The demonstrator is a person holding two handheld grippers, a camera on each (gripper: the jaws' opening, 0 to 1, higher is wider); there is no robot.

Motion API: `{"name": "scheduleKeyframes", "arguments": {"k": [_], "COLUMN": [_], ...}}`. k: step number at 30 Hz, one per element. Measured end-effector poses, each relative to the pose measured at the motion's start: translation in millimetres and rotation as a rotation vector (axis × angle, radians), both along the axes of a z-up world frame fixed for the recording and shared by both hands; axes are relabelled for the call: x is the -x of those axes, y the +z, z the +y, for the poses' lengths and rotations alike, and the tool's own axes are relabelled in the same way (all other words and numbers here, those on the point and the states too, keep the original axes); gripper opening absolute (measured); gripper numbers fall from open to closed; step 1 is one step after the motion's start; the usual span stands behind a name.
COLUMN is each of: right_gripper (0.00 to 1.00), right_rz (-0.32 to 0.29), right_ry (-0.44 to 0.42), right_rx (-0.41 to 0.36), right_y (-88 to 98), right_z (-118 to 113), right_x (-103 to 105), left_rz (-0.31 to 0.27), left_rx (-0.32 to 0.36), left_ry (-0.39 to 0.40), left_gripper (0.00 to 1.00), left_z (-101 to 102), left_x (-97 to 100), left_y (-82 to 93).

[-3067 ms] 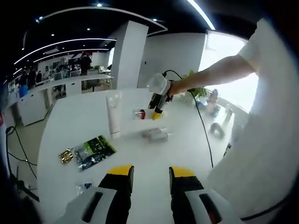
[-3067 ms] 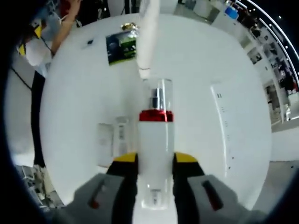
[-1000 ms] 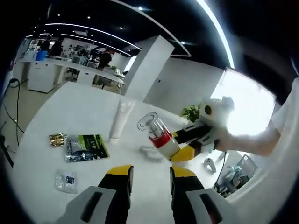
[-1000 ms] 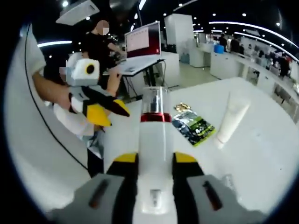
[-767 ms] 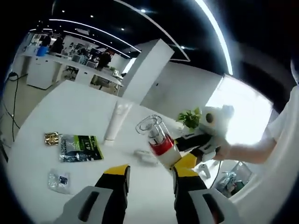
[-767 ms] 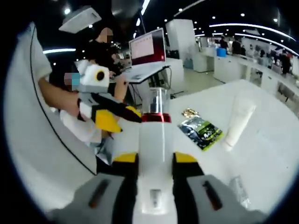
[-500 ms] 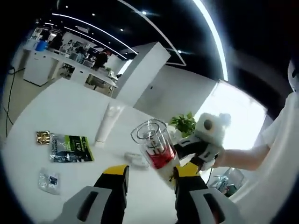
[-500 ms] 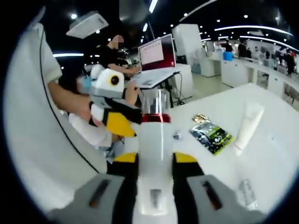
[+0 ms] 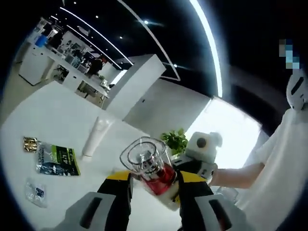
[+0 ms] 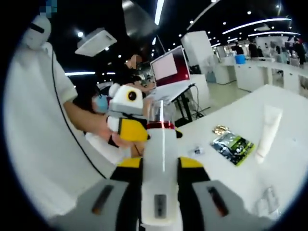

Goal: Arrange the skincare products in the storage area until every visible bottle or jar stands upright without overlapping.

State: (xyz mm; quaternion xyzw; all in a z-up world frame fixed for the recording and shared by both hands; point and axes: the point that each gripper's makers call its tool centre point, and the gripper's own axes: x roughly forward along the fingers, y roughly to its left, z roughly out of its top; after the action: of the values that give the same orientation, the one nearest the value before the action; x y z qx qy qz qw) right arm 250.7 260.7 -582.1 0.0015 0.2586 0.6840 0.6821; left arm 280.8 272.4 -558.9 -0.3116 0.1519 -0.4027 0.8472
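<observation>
In the left gripper view, the left claw (image 9: 153, 179) stands with its jaws apart, and the bottle (image 9: 150, 169) sits in the gap between the yellow tips, its clear cap pointing at the camera and its red collar just behind. Whether the tips already touch the bottle I cannot tell. The right claw (image 9: 192, 166) shows behind, gripping the bottle's white body from the far side. This looks like a hand-over in mid-air above the bench (image 9: 57, 120). To do it well, I judge the left claw should close squarely on the white body below the collar, not on the clear cap, which may slip or pull off, and the right should let go only once that grip is firm. On the bench lie a white tube (image 9: 92, 138), a green packet (image 9: 57, 160), a small gold packet (image 9: 30, 144) and a clear sachet (image 9: 36, 191), all well apart.

In the right gripper view, the right claw (image 10: 159, 169) is clamped on the bottle (image 10: 160, 154), which rises straight between the jaws. The left claw (image 10: 132, 129) reaches in at the cap end. The tube (image 10: 267, 126), the green packet (image 10: 234, 143) and the gold packet (image 10: 220, 129) lie flat on the bench (image 10: 288, 163).

The bottle's white body hides its contents; under the clear cap a metal pump head shows. The tube is shut, its fill unseen.
</observation>
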Motion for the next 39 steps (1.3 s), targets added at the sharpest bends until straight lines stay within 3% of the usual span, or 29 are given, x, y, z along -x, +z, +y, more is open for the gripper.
{"name": "scheduleKeyframes", "arguments": {"k": [6,11,16,21,27,30,35,39], "right_gripper": [0.27,0.27,0.27,0.28,0.29,0.3,0.31,0.32], "right_rz": [0.079,0.096,0.125,0.135,0.14,0.144,0.172,0.162], "right_ry": [0.02,0.042,0.092,0.115,0.114,0.106,0.085,0.067], "right_rx": [-0.084,-0.101,-0.077,-0.062,-0.043,-0.011,-0.001,0.034], "right_y": [11.8,12.6,3.6,-2.2,-8.0,-15.5,-19.4,-27.5], "right_z": [7.6,10.4,10.8,10.6,10.6,9.8,5.9,3.3], "right_x": [5.3,7.5,16.9,22.2,19.4,18.3,16.4,13.7], "left_rz": [-0.059,-0.066,-0.124,-0.144,-0.158,-0.185,-0.172,-0.179], "left_rx": [0.064,0.107,0.015,-0.051,-0.084,-0.166,-0.182,-0.242], "left_ry": [-0.021,-0.048,-0.112,-0.134,-0.123,-0.14,-0.152,-0.174], "left_gripper": [0.38,0.34,0.31,0.3,0.3,0.29,0.29,0.28], "left_z": [-1.1,-4.0,-14.2,-19.7,-19.6,-25.8,-29.4,-34.1], "left_x": [-0.4,-0.6,6.2,10.4,8.9,10.2,8.2,8.5], "left_y": [18.5,30.3,30.4,27.3,22.3,13.7,11.1,2.6]}}
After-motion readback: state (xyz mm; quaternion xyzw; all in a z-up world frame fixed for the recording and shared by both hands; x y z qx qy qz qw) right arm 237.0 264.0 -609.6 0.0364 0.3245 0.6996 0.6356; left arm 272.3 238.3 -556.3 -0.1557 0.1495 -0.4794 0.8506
